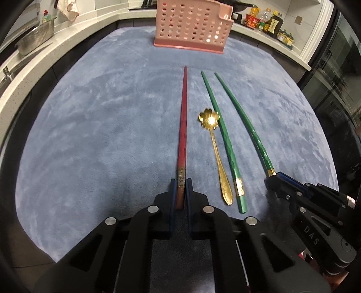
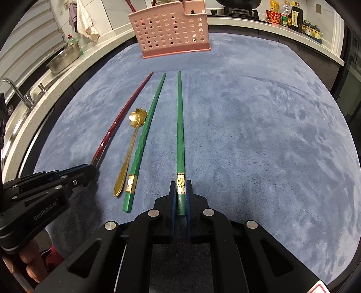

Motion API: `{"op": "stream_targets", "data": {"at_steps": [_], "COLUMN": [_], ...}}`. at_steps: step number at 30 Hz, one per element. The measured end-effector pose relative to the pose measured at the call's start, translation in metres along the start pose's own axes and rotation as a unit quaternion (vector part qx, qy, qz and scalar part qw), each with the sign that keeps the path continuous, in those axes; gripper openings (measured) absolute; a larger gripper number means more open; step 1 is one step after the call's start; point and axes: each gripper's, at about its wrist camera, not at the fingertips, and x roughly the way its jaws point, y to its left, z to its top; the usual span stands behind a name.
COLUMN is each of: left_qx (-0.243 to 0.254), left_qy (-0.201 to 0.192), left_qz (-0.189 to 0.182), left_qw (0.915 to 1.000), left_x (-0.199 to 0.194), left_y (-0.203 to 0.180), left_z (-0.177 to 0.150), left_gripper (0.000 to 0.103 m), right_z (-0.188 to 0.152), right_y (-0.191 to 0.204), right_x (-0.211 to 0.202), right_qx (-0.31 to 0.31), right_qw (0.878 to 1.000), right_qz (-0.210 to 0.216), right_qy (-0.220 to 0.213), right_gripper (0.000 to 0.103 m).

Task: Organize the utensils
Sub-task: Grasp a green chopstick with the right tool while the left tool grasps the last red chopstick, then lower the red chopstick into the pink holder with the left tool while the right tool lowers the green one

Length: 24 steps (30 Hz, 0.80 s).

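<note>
A red chopstick [image 1: 183,126] lies lengthwise on the blue fleece mat [image 1: 101,135]. My left gripper [image 1: 181,182] is shut on its near end, at the gold band. To its right lie a gold spoon [image 1: 216,153] with a flower-shaped bowl and a green chopstick [image 1: 225,144]. Further right, a second green chopstick [image 2: 180,135] has its near end pinched in my right gripper [image 2: 181,183], which is shut on it. Each gripper shows in the other's view: the right gripper [image 1: 271,178] and the left gripper [image 2: 93,168]. A pink perforated utensil basket [image 2: 171,31] stands at the mat's far edge.
A white counter rims the mat, with a steel colander [image 1: 36,38] and a faucet [image 2: 15,90] on the left, and bottles [image 1: 268,21] at the back right. A cloth [image 2: 86,20] hangs at the back left. A person's fingers [image 2: 29,266] hold the left gripper.
</note>
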Motion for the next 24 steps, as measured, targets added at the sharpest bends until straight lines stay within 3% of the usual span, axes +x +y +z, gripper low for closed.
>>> {"op": "stream_targets", "data": {"at_steps": [12, 24], "left_qx": [-0.016, -0.018], "left_qy": [-0.066, -0.135], "left_qz": [-0.006, -0.002], "left_qw": [0.9977, 0.9907], "left_x": [-0.055, -0.098], "left_y": [0.006, 0.013], "left_z": [0.035, 0.090], "left_gripper": [0.007, 0.007], "right_z": [0.035, 0.100], "right_y": [-0.003, -0.015], "right_x": [-0.061, -0.114], "right_qx": [0.011, 0.019], "right_qw": [0.997, 0.987], "right_qz": [0.003, 0.005], "right_qy": [-0.075, -0.157], "right_gripper": [0.007, 0.007]}}
